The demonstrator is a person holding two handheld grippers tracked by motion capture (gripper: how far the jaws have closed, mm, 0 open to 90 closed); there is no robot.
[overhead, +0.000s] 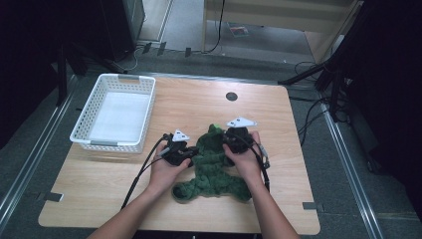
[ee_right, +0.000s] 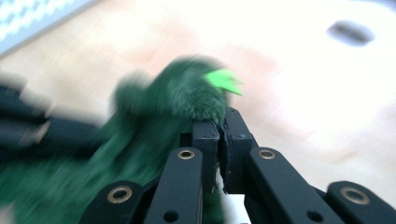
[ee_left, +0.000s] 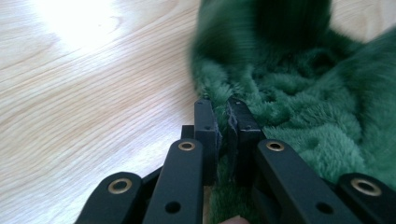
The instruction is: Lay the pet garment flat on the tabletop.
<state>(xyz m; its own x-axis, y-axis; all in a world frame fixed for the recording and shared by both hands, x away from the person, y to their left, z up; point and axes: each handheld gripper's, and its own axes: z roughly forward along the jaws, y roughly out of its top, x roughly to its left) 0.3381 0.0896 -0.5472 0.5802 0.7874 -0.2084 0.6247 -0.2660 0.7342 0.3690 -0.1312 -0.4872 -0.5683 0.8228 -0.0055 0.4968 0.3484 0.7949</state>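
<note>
Up beside the green plush garment [overhead: 214, 167], toward the table's [overhead: 278, 199] far left corner, stands a white plastic basket [overhead: 115, 112] with nothing visible in it but its pale floor. The garment lies crumpled on the table's near middle, between both hands. The left gripper [ee_left: 219, 109] has its jaws pinched together on the fleece's left edge; the right gripper [ee_right: 219, 128] is clamped on its far edge, by a bright green tag [ee_right: 225, 80]. Motion blur smears the right gripper view, and the garment's kind is unclear.
</note>
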